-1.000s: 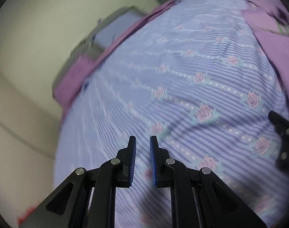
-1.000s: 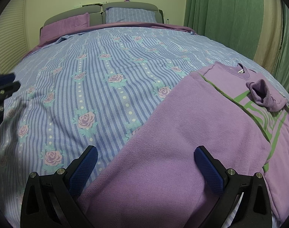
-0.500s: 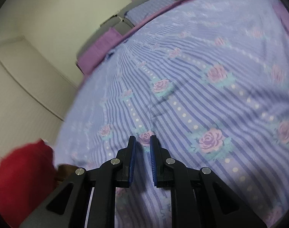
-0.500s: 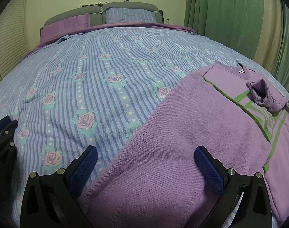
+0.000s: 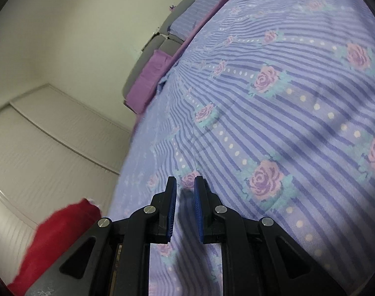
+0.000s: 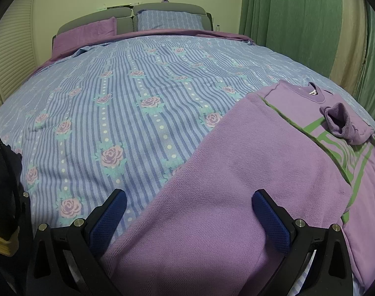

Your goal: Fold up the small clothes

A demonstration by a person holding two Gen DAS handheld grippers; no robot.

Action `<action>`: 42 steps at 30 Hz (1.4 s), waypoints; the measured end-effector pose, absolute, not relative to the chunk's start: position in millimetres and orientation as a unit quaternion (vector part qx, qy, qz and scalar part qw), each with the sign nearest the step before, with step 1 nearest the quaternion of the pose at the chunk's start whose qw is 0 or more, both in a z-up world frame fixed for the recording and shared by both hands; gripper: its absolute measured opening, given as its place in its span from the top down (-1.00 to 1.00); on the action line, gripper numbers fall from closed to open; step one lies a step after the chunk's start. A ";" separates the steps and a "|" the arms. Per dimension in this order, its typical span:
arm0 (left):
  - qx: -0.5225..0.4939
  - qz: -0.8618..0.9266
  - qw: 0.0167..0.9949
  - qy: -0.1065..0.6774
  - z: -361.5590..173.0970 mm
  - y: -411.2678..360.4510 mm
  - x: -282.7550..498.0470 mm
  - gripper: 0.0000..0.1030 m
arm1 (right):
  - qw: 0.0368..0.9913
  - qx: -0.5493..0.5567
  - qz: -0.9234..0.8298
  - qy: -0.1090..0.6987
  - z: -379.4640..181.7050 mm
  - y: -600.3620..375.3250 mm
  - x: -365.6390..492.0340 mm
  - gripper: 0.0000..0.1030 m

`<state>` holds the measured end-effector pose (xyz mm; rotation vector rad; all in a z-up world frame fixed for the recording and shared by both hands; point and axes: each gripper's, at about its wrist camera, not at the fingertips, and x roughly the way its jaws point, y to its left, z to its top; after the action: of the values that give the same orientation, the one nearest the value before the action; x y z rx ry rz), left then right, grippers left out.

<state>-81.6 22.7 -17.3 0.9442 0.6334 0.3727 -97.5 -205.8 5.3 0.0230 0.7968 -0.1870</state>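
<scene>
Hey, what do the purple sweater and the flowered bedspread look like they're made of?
The purple sweater looks like a soft knit, perhaps cotton fleece: matte, fine pebbly texture, ribbed cuff. The bedspread looks like a thin woven fabric, likely cotton: flat, matte, stripes and roses seemingly woven in, creasing lightly.

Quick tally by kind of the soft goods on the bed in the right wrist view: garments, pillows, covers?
Garments: 1, the purple sweatshirt, partly folded with a cuff lying on its chest.
Pillows: 2, a purple pillow and a striped pillow.
Covers: 1, the striped rose bedspread.
Total: 4.
</scene>
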 end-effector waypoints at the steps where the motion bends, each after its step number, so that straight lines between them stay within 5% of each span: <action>1: 0.460 0.186 0.819 0.286 -19.9 18.5 -84.6 0.70 | 0.917 0.011 -0.091 0.387 5.5 -206.0 -97.6 -1.00; 42: 0.476 0.203 0.812 0.271 -20.1 13.4 -91.1 0.70 | 0.917 0.009 -0.092 0.388 4.8 -203.9 -97.9 -1.00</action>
<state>-91.1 13.4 -20.1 1.0163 0.5782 0.4332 -97.9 -203.9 4.8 0.0180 0.7987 -0.1897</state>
